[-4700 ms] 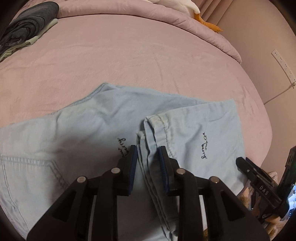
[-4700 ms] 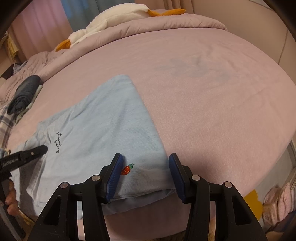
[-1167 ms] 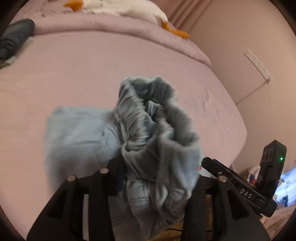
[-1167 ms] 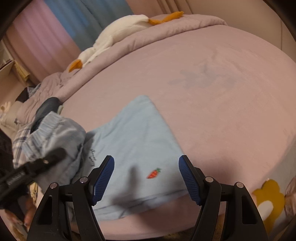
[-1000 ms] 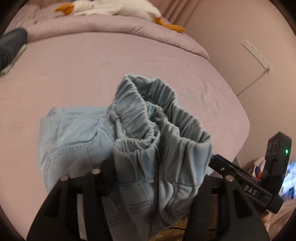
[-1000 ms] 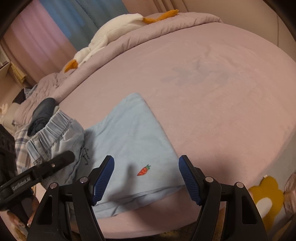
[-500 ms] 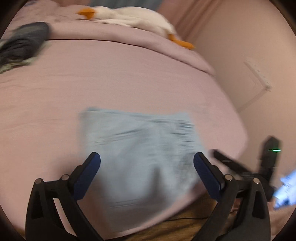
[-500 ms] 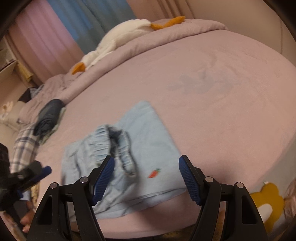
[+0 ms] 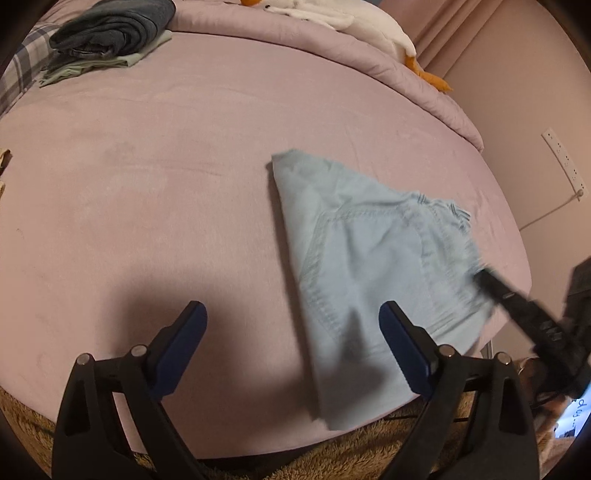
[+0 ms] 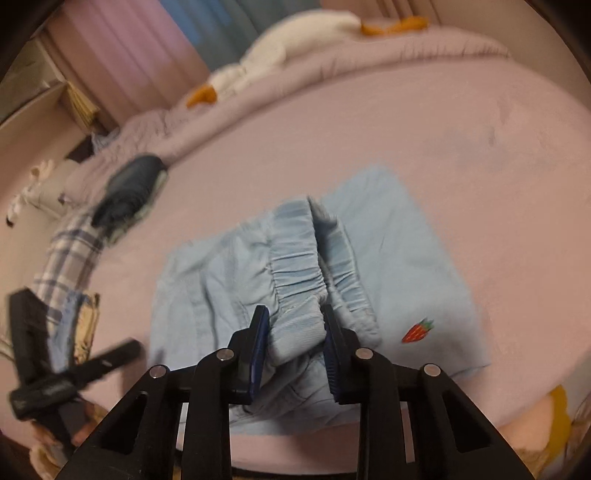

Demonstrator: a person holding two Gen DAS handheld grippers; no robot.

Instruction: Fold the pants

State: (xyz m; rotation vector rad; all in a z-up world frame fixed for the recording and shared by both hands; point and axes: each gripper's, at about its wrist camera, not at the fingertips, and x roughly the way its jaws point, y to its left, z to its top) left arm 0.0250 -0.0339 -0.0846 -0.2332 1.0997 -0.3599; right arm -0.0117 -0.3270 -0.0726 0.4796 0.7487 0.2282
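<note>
**Right jaws on the waistband: seating the last fold**

The light blue denim pants (image 10: 388,280), folded into a compact stack with a small red strawberry motif, lie near the front edge of the pink-sheeted bed (image 9: 155,155). The right gripper (image 10: 293,332) has just been closing, and its jaws are now clamped on the gathered elastic waistband (image 10: 299,266) that stands up from the stack. The left gripper (image 9: 291,328) hovers over the sheet beside the pants, jaws wide apart and empty, after opening and easing slightly inward.

To do this well, I would draw the waistband flat across the stack so its edge meets the layer beneath, keeping the pull low so the lower layers do not slide toward the bed's edge. The free left jaws could pin the far corner.

The right wrist view is blurred, so whether both waistband layers are caught is unclear. The stack's underside and near hem are hidden behind the gripper. The dark folded clothes (image 9: 110,29) lie well apart.
</note>
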